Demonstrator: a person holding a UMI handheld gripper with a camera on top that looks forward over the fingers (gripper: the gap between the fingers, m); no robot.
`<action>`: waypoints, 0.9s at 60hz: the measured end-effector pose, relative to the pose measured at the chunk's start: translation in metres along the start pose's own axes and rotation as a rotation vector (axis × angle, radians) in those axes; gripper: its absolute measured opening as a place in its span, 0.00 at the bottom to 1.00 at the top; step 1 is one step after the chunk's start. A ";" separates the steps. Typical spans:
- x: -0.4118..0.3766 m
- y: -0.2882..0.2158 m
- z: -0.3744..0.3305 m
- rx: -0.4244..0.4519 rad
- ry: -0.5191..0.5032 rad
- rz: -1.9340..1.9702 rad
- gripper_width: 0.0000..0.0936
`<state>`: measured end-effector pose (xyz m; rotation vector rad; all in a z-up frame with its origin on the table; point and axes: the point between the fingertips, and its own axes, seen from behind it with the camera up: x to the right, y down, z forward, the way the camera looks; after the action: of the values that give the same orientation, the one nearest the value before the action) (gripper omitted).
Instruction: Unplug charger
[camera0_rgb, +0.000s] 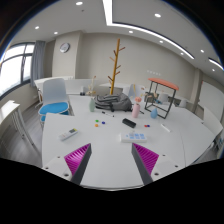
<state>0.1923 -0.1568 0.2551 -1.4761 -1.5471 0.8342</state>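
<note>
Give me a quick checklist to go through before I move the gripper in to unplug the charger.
1. Fingers open: ok. The gripper has a wide gap between its pads.
2. Nothing held: ok, bare white table shows between the fingers.
3. Charger located: cannot tell. Small dark items lie beyond the fingers, but none reads clearly as a charger.
4. Socket or power strip located: cannot tell.
5. Path ahead: ok, the table just ahead of the fingers is bare.
6. Clutter near target: not ok, bottles and a wire rack crowd the far side.
</note>
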 end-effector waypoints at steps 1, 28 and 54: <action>0.002 0.000 0.000 -0.001 0.008 0.002 0.91; 0.105 0.033 0.076 -0.003 0.090 0.057 0.91; 0.136 0.069 0.239 -0.006 0.059 0.079 0.91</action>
<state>0.0129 0.0021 0.1038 -1.5612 -1.4567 0.8245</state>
